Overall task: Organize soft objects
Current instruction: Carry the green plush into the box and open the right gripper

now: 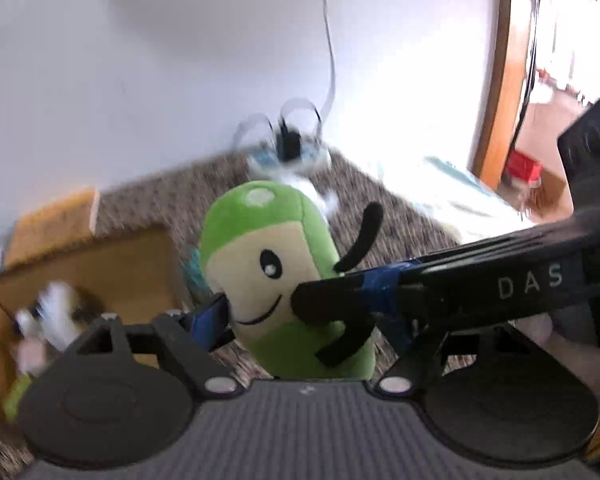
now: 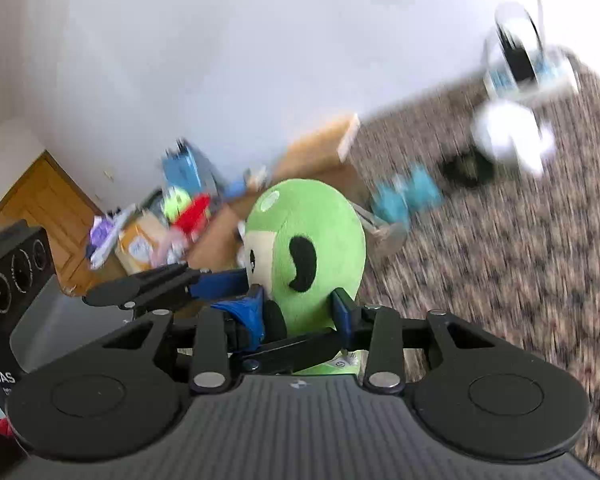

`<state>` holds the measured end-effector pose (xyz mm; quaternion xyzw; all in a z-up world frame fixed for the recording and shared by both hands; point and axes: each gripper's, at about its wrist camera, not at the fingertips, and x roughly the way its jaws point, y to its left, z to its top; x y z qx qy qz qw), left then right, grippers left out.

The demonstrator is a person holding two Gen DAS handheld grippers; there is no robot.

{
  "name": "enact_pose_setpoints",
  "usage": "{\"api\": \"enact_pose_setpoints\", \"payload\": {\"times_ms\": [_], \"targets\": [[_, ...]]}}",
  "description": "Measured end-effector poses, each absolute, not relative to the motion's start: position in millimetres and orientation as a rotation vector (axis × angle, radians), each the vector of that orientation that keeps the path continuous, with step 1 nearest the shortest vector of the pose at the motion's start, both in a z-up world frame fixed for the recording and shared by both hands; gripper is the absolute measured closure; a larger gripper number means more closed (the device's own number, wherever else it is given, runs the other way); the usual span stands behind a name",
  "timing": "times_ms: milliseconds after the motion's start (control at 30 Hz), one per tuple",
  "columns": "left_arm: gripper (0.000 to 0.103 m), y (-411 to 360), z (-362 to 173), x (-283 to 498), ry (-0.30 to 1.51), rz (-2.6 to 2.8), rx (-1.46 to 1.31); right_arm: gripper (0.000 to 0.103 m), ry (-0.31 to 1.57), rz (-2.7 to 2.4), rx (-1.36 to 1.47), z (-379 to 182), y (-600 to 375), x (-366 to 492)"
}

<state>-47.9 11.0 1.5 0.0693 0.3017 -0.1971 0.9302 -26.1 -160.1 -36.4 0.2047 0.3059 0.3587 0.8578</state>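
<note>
A green plush toy (image 1: 272, 268) with a cream smiling face and black arms is held above the speckled carpet by both grippers. My left gripper (image 1: 300, 320) is shut on the plush's lower body. My right gripper (image 2: 300, 312) is shut on the same green plush (image 2: 312, 248), reaching in from the right in the left wrist view (image 1: 460, 280). An open cardboard box (image 1: 100, 264) with soft toys inside stands at the left; it also shows in the right wrist view (image 2: 300, 168).
A white and blue soft toy (image 2: 508, 136) and a blue item (image 2: 408, 196) lie on the carpet (image 2: 500, 260). A coiled white cable (image 1: 296, 136) hangs by the wall. Colourful clutter (image 2: 172, 220) sits by a wooden door (image 2: 48, 208).
</note>
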Motion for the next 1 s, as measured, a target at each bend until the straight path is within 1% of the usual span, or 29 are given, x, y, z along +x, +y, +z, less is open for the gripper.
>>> {"api": "enact_pose_setpoints", "payload": {"times_ms": [167,333,567,767,867,900,967,1000], "targets": [[0.026,59.3,30.7,-46.7,0.524,-0.346,0.138,0.082,0.537,0.804,0.404,-9.1,-119.9,-9.5],[0.026,113.6,31.8,-39.0,0.534,-0.272,0.102,0.082,0.54,0.861,0.386,-8.6,-64.8,16.2],[0.026,187.4,3.9,-27.4,0.628,-0.187,0.003,0.082,0.654,0.903,0.379,-31.6,11.1,41.8],[0.026,236.2,-33.7,-10.9,0.718,-0.152,-0.07,0.082,0.745,0.889,0.325,-56.1,59.2,53.9],[0.027,245.9,-53.3,3.6,0.777,-0.135,-0.09,0.082,0.798,0.847,0.299,-72.1,77.7,62.5],[0.028,246.2,-58.1,9.5,0.792,-0.132,-0.094,0.08,0.81,0.828,0.289,-76.9,80.8,64.6],[0.025,252.9,-65.2,10.8,0.815,-0.135,-0.102,0.08,0.819,0.788,0.271,-82.6,83.2,65.4],[0.019,255.0,-67.7,12.2,0.822,-0.138,-0.106,0.08,0.823,0.769,0.273,-84.3,82.1,66.4]]}}
